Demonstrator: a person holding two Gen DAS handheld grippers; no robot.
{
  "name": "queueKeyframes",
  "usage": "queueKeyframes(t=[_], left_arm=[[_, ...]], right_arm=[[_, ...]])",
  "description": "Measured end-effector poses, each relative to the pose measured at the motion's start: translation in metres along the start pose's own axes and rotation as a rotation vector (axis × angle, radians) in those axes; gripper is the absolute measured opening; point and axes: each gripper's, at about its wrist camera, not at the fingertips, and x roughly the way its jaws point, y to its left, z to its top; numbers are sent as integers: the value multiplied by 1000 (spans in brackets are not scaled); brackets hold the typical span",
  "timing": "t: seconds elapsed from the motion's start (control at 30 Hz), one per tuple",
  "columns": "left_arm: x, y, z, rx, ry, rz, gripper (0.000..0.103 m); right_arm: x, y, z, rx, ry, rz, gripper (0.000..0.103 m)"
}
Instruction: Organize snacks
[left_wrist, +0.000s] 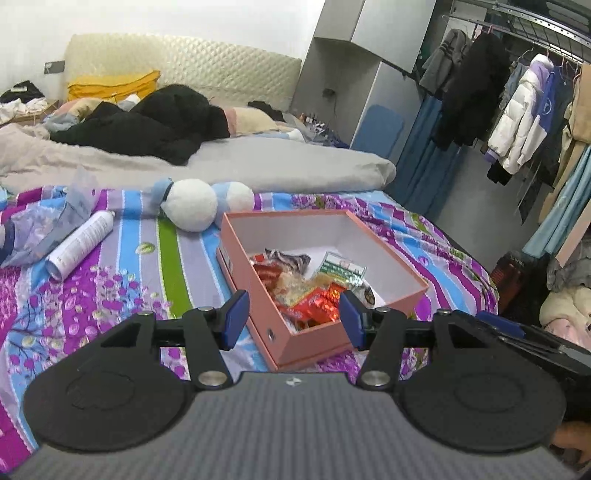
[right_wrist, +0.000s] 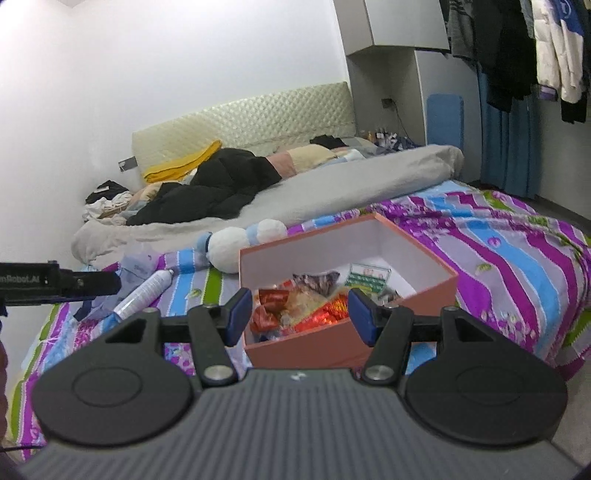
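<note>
Hovering just short of the pink cardboard box (left_wrist: 317, 332) on the bed, the left tool (left_wrist: 293, 319) had its blue-padded jaws spread wide with nothing between them, and the right tool (right_wrist: 300, 315) was held the same way over the box's near corner, equally empty. The box lay open on the striped floral bedsheet (left_wrist: 122, 280), and the snacks (left_wrist: 310, 291) were already inside it: red foil wrappers, a pale crinkled packet, a grey patterned pouch (left_wrist: 286, 258) and a green-and-white packet (left_wrist: 341, 271) lay heaped against the near end, leaving the far half of the white interior bare. No loose snack could be seen on the sheet around the box, so the gathering looked largely done; what seemed left was tidying the heap or closing the box, though no lid showed in either view. Beside the box, well to its left, lay a white spray can (left_wrist: 79, 245), a crumpled bluish plastic bag (left_wrist: 44, 225) and a white-and-blue plush toy (left_wrist: 195, 208), which did not appear to belong to the task.
</note>
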Motion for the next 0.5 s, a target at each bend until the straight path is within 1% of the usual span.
queueKeyframes(t=[0.17,0.37,0.43,0.47,0.5], left_arm=[[3,-7,-15,-1,16,-6,60],[12,-9,-20,7,40,-3,60],[14,-9,-20,6,43,-5,68],[15,-9,-20,4,43,-5,78],[16,-9,-19,3,43,-8,89]], right_arm=[[-6,-6,-14,14,21,-16,60],[-8,-11,-25,22,37,-35,60],[-7,-12,-27,21,40,-40,60],[-6,-13,-27,21,42,-43,60],[-6,-13,-27,21,41,-42,68]])
